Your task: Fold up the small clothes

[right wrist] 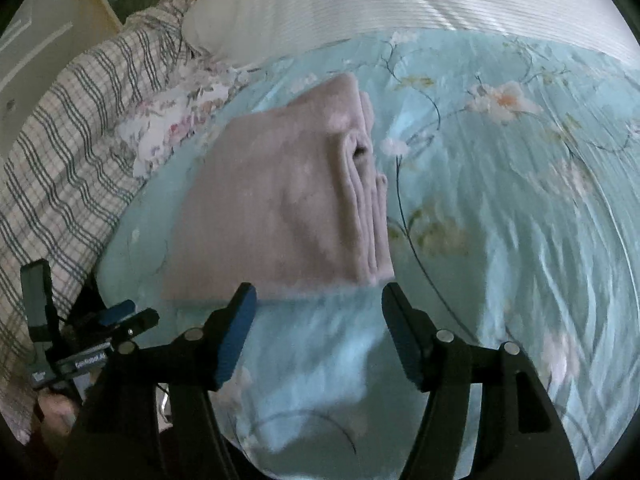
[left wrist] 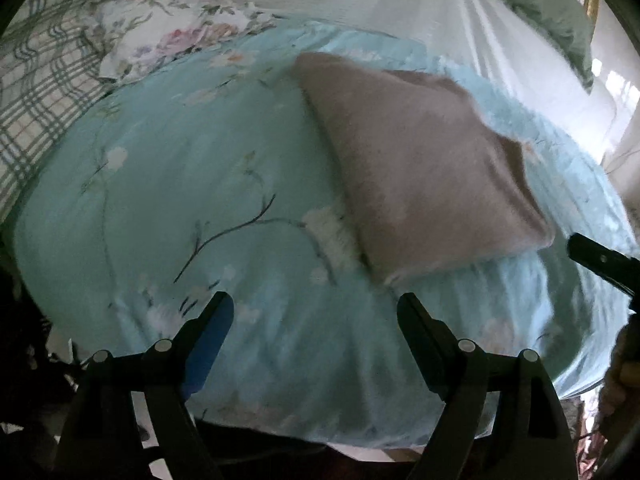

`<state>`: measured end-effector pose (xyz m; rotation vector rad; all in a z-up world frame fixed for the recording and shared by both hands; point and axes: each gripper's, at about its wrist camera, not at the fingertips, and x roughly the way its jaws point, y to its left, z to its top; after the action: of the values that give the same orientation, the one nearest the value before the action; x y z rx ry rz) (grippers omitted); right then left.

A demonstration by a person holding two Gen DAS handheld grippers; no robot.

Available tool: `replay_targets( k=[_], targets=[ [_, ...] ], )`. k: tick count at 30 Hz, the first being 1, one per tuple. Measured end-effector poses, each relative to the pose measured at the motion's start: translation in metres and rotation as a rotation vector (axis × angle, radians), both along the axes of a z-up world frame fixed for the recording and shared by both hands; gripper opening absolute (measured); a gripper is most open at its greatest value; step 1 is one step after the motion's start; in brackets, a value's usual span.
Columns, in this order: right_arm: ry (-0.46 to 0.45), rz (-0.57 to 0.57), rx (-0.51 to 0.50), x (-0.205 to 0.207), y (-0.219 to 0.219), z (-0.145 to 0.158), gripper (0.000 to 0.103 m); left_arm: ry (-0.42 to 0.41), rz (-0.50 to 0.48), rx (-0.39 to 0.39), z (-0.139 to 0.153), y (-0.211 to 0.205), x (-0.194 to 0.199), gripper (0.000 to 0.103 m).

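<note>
A folded pink cloth [left wrist: 420, 160] lies flat on the light blue floral bedcover [left wrist: 180, 200]. In the right wrist view the cloth [right wrist: 280, 208] shows its stacked folded edges on its right side. My left gripper [left wrist: 316, 300] is open and empty, held above the bedcover just short of the cloth's near corner. My right gripper [right wrist: 320, 292] is open and empty, just in front of the cloth's near edge. The tip of the right gripper [left wrist: 600, 260] shows at the right edge of the left wrist view. The left gripper [right wrist: 128, 316] shows at the lower left of the right wrist view.
A plaid blanket [left wrist: 36, 92] and a floral pillow [left wrist: 168, 36] lie to the left. A white ribbed sheet [left wrist: 400, 4] covers the far side of the bed. A green pillow [left wrist: 552, 12] lies at the far right.
</note>
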<state>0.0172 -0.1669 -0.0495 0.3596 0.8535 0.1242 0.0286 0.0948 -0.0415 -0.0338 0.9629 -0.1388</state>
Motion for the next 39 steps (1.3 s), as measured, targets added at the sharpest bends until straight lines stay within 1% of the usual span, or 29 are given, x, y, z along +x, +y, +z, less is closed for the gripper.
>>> replay_targets(
  k=[4,6,8,10,13,14,15,16,17,18,19,21,23,25,30,35,39],
  targets=[
    [0.005,0.022,-0.046,-0.010,0.006,-0.002,0.068,-0.019,0.014,0.027,0.002,0.000,-0.009,0.084],
    [0.011,0.033,-0.057,-0.014,0.010,-0.004,0.074,-0.034,0.014,0.039,0.004,0.000,-0.013,0.084],
    [0.015,0.045,-0.075,-0.016,0.012,-0.005,0.076,-0.027,-0.013,0.058,0.006,-0.004,-0.015,0.084],
    [0.015,0.056,-0.094,-0.018,0.014,-0.004,0.078,-0.035,-0.057,0.120,0.010,-0.012,-0.018,0.084],
    [-0.001,0.068,-0.132,-0.022,0.015,0.005,0.080,-0.087,-0.062,0.201,0.023,-0.016,-0.022,0.084],
    [-0.014,0.070,-0.144,-0.023,0.015,0.010,0.082,-0.106,-0.064,0.230,0.029,-0.017,-0.023,0.085],
    [-0.028,0.075,-0.154,-0.025,0.014,0.017,0.089,-0.127,-0.065,0.258,0.037,-0.019,-0.025,0.087],
    [-0.043,0.084,-0.158,-0.027,0.013,0.024,0.092,-0.153,-0.068,0.279,0.046,-0.019,-0.027,0.088],
    [-0.058,0.095,-0.158,-0.028,0.011,0.032,0.098,-0.178,-0.078,0.287,0.055,-0.018,-0.028,0.089],
    [-0.071,0.102,-0.159,-0.029,0.010,0.038,0.102,-0.192,-0.085,0.288,0.062,-0.018,-0.029,0.094],
    [-0.083,0.107,-0.164,-0.030,0.009,0.044,0.103,-0.202,-0.093,0.285,0.068,-0.017,-0.029,0.100],
    [-0.092,0.112,-0.179,-0.032,0.010,0.052,0.103,-0.215,-0.106,0.278,0.074,-0.016,-0.027,0.102],
    [-0.092,0.118,-0.180,-0.032,0.011,0.053,0.103,-0.211,-0.115,0.287,0.072,-0.019,-0.024,0.102],
    [-0.076,0.124,-0.170,-0.030,0.011,0.047,0.103,-0.180,-0.120,0.300,0.061,-0.021,-0.023,0.102],
    [-0.028,0.139,-0.158,-0.024,0.016,0.026,0.103,-0.107,-0.128,0.284,0.037,-0.020,-0.018,0.102],
    [-0.007,0.165,-0.150,-0.016,0.020,0.015,0.103,-0.093,-0.140,0.309,0.027,-0.025,-0.014,0.102],
    [-0.002,0.196,-0.161,-0.008,0.027,0.012,0.103,-0.095,-0.131,0.321,0.029,-0.028,-0.008,0.102]
  ],
)
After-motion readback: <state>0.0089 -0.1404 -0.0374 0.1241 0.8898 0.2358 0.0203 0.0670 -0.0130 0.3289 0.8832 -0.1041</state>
